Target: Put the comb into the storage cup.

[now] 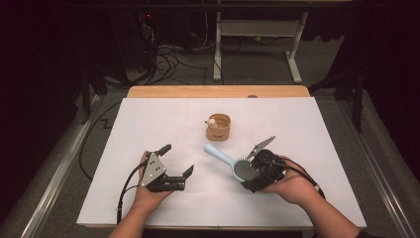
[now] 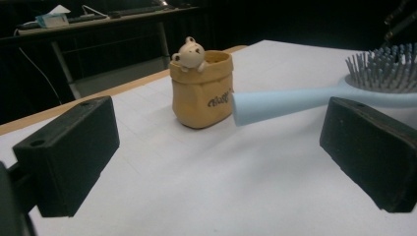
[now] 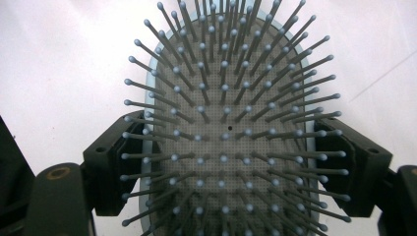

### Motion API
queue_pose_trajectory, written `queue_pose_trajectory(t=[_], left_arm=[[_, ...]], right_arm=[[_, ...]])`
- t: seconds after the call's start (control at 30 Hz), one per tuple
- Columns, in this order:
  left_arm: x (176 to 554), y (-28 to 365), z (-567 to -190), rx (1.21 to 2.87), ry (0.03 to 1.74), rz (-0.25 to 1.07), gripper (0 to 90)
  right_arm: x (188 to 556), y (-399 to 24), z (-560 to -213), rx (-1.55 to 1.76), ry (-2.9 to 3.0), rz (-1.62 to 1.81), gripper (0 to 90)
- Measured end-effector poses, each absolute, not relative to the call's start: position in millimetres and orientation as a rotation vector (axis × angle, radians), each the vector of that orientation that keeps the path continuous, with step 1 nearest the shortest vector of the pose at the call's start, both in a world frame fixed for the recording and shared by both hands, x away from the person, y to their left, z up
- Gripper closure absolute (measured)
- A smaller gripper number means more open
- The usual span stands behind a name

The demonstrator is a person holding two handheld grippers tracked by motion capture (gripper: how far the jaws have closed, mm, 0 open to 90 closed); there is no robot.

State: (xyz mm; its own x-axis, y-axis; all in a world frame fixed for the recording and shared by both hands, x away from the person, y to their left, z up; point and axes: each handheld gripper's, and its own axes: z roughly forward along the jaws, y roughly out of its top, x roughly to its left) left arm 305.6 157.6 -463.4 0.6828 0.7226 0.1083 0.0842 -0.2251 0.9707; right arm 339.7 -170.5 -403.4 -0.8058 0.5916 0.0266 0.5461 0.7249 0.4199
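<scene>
The right gripper (image 3: 228, 169) has its two black jaws pressed on the sides of the hairbrush (image 3: 221, 128), one jaw on each edge of the round head. The grey bristles stick up at the camera in the right gripper view. In the high view the right gripper (image 1: 260, 173) sits in the person's right hand (image 1: 289, 186), and the light blue handle (image 1: 218, 152) of the brush pokes out up and to the left, over the white table (image 1: 307, 129).

The left gripper (image 2: 216, 162) has its jaws spread wide, with nothing between them but the white table top. Past them, the blue brush handle (image 2: 285, 103) comes in from the right, and its end is just beside the small yellow bag (image 2: 201, 88) (a tiny bear (image 2: 191, 51) peeks out of the top). In the high view the left gripper (image 1: 171, 171) is held by the left hand (image 1: 148, 196) low near the table, well to the left of the brush. The yellow bag (image 1: 218, 127) stands upright near the middle of the table, just past the handle's end.
</scene>
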Motion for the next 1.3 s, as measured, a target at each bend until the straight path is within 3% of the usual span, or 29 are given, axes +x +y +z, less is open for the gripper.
queue_pose_trajectory(t=[0.83,1.3], left_arm=[[298,141,-471,1.807,0.575,0.770,2.6],[294,132,-478,1.926,0.515,0.990,3.9]], right_arm=[[343,-130,-391,0.830,2.856,0.631,20.8],[348,-114,-387,0.796,2.883,0.645,20.8]])
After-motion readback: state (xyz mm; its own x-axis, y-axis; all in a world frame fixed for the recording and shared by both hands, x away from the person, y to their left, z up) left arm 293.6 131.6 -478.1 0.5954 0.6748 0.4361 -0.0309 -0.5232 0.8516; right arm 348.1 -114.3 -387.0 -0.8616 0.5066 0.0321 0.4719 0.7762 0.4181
